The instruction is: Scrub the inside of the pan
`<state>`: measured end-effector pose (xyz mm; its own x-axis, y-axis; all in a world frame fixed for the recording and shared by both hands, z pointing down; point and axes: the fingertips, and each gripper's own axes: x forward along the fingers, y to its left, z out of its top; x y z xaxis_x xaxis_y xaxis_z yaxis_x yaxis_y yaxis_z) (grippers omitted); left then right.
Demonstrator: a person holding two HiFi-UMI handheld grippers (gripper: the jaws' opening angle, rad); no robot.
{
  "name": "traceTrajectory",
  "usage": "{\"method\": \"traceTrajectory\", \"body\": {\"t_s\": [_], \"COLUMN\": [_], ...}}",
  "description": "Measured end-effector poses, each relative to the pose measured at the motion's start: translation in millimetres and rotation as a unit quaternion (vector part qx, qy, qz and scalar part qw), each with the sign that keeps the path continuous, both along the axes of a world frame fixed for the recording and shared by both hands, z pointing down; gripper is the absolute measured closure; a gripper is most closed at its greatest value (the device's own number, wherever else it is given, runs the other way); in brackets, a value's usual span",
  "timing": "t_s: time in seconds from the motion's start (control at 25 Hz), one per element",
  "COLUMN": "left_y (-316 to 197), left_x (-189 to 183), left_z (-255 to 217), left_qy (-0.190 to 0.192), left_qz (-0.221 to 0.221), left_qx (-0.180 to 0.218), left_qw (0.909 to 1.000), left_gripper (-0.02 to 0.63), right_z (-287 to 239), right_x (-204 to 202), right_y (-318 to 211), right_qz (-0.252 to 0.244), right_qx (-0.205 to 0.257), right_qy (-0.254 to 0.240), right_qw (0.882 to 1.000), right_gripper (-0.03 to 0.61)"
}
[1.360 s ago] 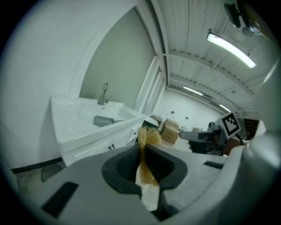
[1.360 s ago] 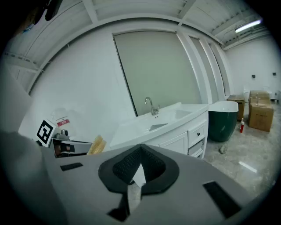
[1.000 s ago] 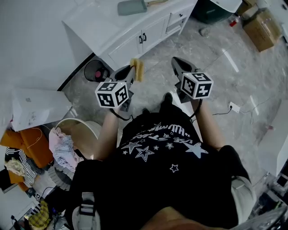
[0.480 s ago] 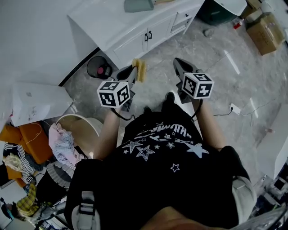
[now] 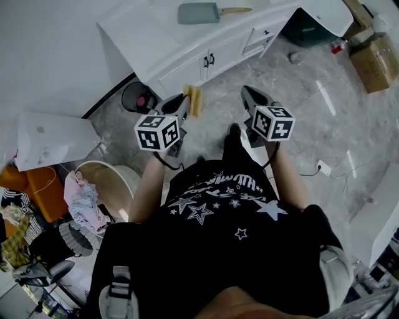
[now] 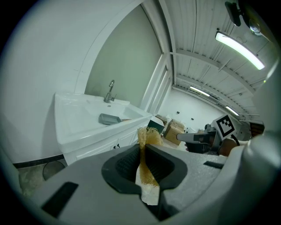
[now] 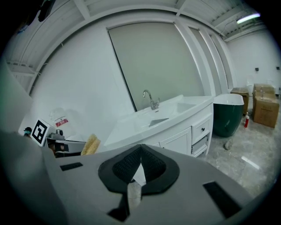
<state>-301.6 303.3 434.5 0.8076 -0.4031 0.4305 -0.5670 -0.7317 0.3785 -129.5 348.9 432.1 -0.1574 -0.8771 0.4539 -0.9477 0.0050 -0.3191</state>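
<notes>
Gripping a sponge (image 5: 195,99) in the left gripper (image 5: 181,103).
Right gripper (image 5: 249,93) beside it is closed, empty; pan (image 5: 198,12) lies ahead on the counter (image 5: 140,31).

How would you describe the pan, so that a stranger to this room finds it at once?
Find the long white vanity cabinet against the wall. On its top, near the faucet, lies the pan. It is the only grey-green thing there, squarish, with a pale wooden handle sticking out to one side.
</notes>
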Motion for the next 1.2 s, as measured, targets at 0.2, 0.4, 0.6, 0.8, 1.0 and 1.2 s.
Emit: {"method": "traceTrajectory", "body": {"t_s": [0.2, 0.4, 0.6, 0.8, 1.0, 1.2], "left_y": [-45.4, -91.3, -118.3, -135.1, -145.8, -154.7], "left_x": [38.6, 84.9, 121.8, 147.2, 167.0, 177.9], "left_z": [-3.2, -14.8, -21.7, -17.7, -13.5, -9.9], "left_qy": [-0.009, -0.010, -0.018, -0.024, -0.034, -0.031], "left_qz": [-0.030, -0.058, -0.078, -0.102, -0.115, -0.114], "left_qx": [0.002, 0.013, 0.018, 0.010, 0.001, -0.018], "left_qw": [0.9995, 0.9982, 0.9966, 0.9945, 0.9928, 0.9928], "left_gripper": [0.571, 0.572, 0.571, 0.572, 0.571, 0.571], "right_z": [0.2, -7.1, -7.2, -3.2, 8.4, 17.3], "right_x": [50.5, 111.3, 153.1, 190.8, 219.0, 223.1], "right_y": [-49.6, -91.4, -121.0, -137.9, -146.3, -159.0], "right_qz": [-0.021, -0.024, -0.042, -0.052, -0.048, -0.051], "right_qx": [-0.001, 0.014, 0.014, 0.011, 0.001, -0.005], "right_qy": [-0.004, -0.014, -0.026, -0.031, -0.051, -0.068], "right_qw": [1.000, 1.000, 0.999, 0.998, 0.998, 0.996], "right_gripper": [0.571, 0.571, 0.571, 0.571, 0.571, 0.571]}}
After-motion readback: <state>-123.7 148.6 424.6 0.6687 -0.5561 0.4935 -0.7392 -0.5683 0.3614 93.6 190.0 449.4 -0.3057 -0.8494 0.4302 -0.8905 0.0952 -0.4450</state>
